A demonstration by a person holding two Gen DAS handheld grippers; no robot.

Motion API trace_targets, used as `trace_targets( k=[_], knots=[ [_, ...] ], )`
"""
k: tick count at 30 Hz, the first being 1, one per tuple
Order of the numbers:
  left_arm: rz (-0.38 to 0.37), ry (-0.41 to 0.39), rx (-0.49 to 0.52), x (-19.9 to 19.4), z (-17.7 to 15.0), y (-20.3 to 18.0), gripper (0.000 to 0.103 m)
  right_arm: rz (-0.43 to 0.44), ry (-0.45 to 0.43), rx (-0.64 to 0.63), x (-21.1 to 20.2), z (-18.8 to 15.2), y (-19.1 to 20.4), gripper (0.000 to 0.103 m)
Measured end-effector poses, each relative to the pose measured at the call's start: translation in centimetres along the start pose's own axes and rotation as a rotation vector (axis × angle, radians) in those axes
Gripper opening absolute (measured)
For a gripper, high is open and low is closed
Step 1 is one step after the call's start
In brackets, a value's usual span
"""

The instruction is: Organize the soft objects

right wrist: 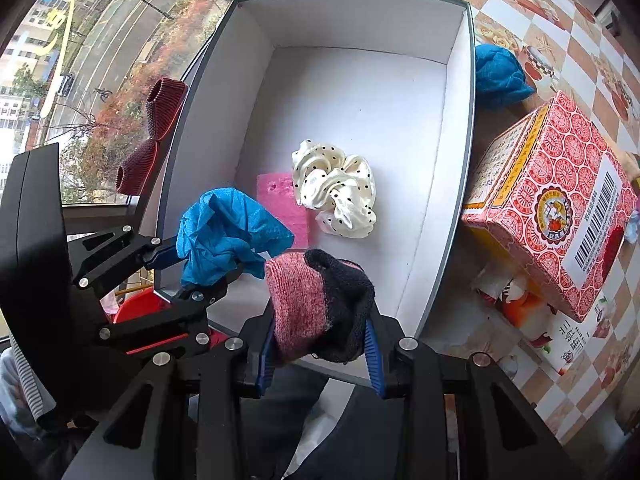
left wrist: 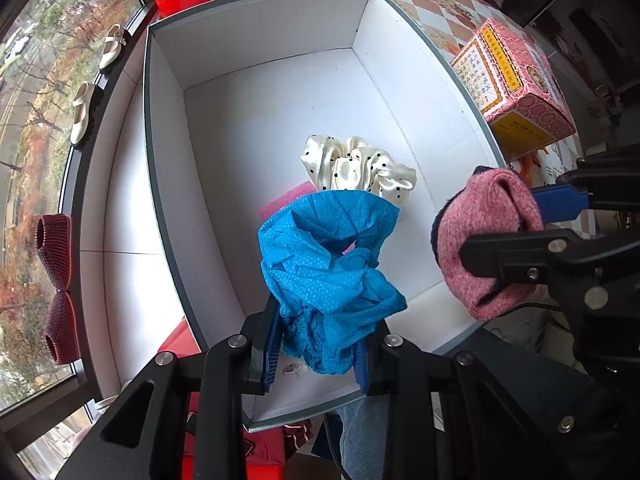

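While my left tongs (left wrist: 316,356) clench a crumpled blue nonwoven cover (left wrist: 332,264) over the near end of the white, grey-rimmed cardboard box (left wrist: 256,52), my right tongs (right wrist: 320,354) grip a folded pink-and-black knit sock (right wrist: 316,300) just beside it. Farther in, on the box floor, a cream polka-dot satin scrunchie (right wrist: 336,188) touches a flat pink foam sponge (right wrist: 282,204). Beyond the box wall, another crumpled blue cover (right wrist: 500,76) lies on the checkered tabletop (right wrist: 532,8), near a red patterned carton (right wrist: 560,200).
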State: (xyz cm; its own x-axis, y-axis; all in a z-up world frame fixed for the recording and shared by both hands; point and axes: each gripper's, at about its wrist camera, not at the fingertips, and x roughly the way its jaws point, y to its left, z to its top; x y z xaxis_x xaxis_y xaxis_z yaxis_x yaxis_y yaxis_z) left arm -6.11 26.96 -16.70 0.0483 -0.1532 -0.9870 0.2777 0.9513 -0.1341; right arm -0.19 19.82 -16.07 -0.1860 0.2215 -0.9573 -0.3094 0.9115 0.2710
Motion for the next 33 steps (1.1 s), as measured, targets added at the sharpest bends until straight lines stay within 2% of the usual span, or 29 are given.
trace_targets(
  k=[16,33],
  knots=[
    [0.007,0.041,-0.008,1.5,0.6,0.1,0.032,0.033,0.038,0.054,0.6,0.2,-0.7,0.037],
    [0.011,0.051,0.018,1.9,0.7,0.1,0.032,0.033,0.051,0.06,1.1,0.2,-0.8,0.037]
  ],
)
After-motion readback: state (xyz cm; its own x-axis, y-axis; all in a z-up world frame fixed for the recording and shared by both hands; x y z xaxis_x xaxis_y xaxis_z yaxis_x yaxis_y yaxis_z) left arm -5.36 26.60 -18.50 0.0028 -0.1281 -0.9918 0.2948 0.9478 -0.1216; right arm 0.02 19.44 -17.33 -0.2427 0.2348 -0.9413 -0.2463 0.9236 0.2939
